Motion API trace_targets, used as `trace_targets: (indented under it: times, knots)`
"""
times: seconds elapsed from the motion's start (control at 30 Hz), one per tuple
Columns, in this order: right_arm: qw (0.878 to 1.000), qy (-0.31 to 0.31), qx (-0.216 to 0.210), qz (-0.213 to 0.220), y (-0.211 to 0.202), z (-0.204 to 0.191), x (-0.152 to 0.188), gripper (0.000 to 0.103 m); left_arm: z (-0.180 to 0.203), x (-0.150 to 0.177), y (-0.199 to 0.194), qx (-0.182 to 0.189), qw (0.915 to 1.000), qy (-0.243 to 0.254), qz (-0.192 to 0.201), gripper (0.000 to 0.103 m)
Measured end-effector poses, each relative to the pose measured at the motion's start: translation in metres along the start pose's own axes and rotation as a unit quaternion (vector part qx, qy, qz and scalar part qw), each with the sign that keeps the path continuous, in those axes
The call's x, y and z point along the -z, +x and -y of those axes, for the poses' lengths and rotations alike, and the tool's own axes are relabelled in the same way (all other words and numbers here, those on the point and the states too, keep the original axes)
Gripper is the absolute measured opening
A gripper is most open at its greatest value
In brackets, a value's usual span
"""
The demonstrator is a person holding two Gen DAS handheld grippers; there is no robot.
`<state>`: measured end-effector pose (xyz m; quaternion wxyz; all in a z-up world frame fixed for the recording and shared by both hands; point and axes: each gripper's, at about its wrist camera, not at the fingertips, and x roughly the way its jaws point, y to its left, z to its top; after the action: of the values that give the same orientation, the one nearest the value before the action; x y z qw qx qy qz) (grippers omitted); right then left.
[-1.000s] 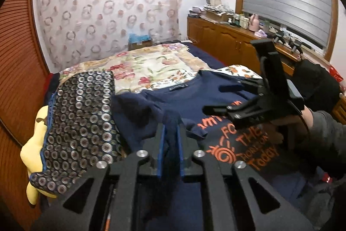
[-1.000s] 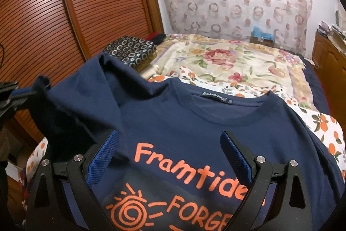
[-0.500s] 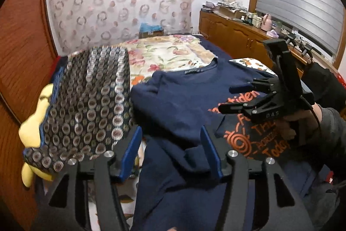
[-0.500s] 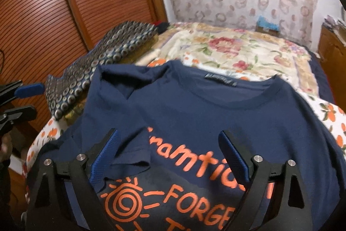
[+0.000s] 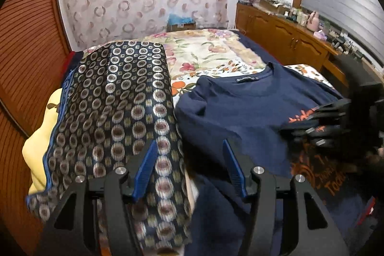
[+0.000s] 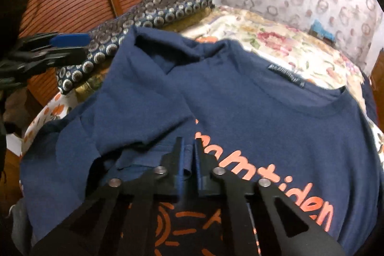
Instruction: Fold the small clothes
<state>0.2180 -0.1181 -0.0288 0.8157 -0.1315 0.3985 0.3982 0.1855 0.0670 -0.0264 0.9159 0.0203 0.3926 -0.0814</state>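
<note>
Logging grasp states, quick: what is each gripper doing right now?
Left gripper: open, holding nothing.
Right gripper: closed, apparently pinching the folded sleeve edge of the navy T-shirt.

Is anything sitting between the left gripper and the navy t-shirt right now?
Nothing visible does. The left gripper hangs open right at the navy t-shirt; the patterned cushion lies just beside it on its left.
</note>
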Motion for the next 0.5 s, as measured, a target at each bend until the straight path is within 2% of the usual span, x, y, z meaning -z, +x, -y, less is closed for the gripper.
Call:
trace_targets:
  times: [0.1, 0.17, 0.23, 0.4, 0.43, 0.47, 0.5]
  knots:
    - [0.999, 0.021, 0.021, 0.042, -0.025, 0.01, -0.003, 0.001, 0.002, -0.009, 0.01, 0.006, 0.9999, 0.008, -0.008, 0.056]
    - [0.998, 0.028, 0.033, 0.055, -0.036, 0.015, -0.002, 0.0, 0.007, -0.011, 0.015, 0.016, 0.9997, 0.014, -0.015, 0.056]
    - [0.996, 0.036, 0.049, 0.058, -0.044, 0.022, 0.002, 0.0, 0.012, -0.013, 0.021, 0.023, 0.9992, 0.022, -0.024, 0.056]
    - [0.996, 0.055, 0.045, 0.049, -0.041, 0.036, 0.014, 0.0, 0.021, -0.018, 0.042, 0.009, 0.9976, 0.04, -0.056, 0.054]
    - [0.996, 0.058, 0.039, 0.047, -0.039, 0.038, 0.014, 0.0, 0.022, -0.019, 0.044, 0.005, 0.9973, 0.043, -0.06, 0.042]
    - [0.997, 0.059, 0.034, 0.046, -0.037, 0.038, 0.013, 0.0, 0.023, -0.019, 0.047, 0.0, 0.9968, 0.047, -0.065, 0.025]
    - [0.997, 0.059, 0.03, 0.044, -0.034, 0.038, 0.013, 0.001, 0.024, -0.02, 0.05, -0.005, 0.9961, 0.052, -0.071, 0.017]
